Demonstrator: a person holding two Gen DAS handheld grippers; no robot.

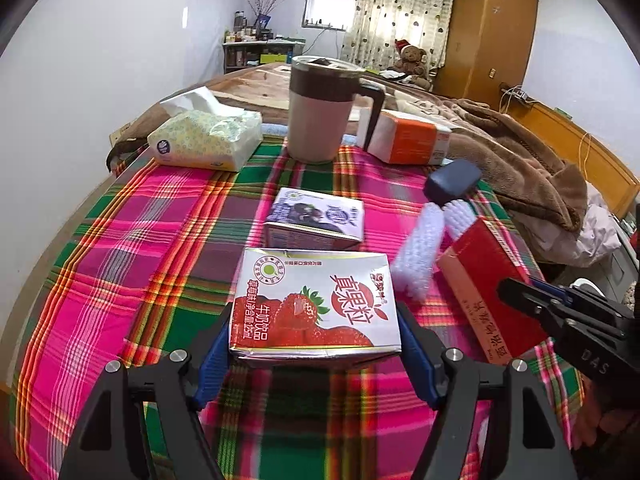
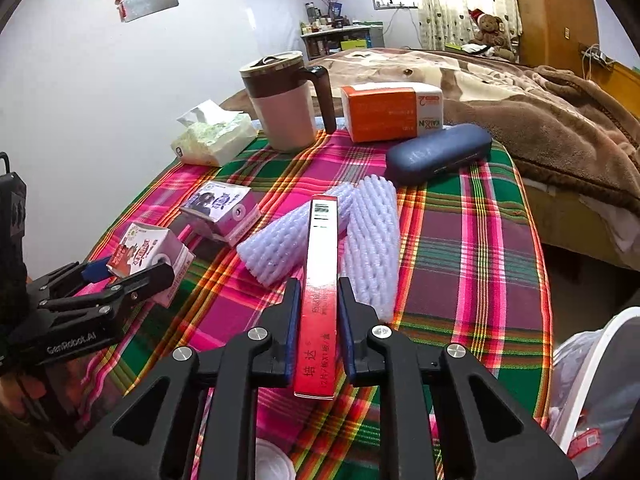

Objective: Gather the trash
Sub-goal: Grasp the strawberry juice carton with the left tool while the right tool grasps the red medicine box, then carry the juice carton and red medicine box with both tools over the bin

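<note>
My left gripper (image 1: 316,340) is shut on a strawberry milk carton (image 1: 316,304), its blue pads against both sides; the carton also shows in the right wrist view (image 2: 148,256). A purple blueberry carton (image 1: 316,218) lies just beyond it on the plaid cloth. My right gripper (image 2: 318,320) is shut on a flat red box (image 2: 320,288), held edge-up above the table; the box also shows in the left wrist view (image 1: 488,280). Two white foam fruit nets (image 2: 332,236) lie under and beyond the red box.
A lidded mug (image 1: 320,108), a tissue pack (image 1: 208,140), an orange-and-white tissue pack (image 1: 408,138) and a blue glasses case (image 2: 438,152) stand at the table's far side. A bagged white bin (image 2: 592,384) is at lower right. A bed lies beyond.
</note>
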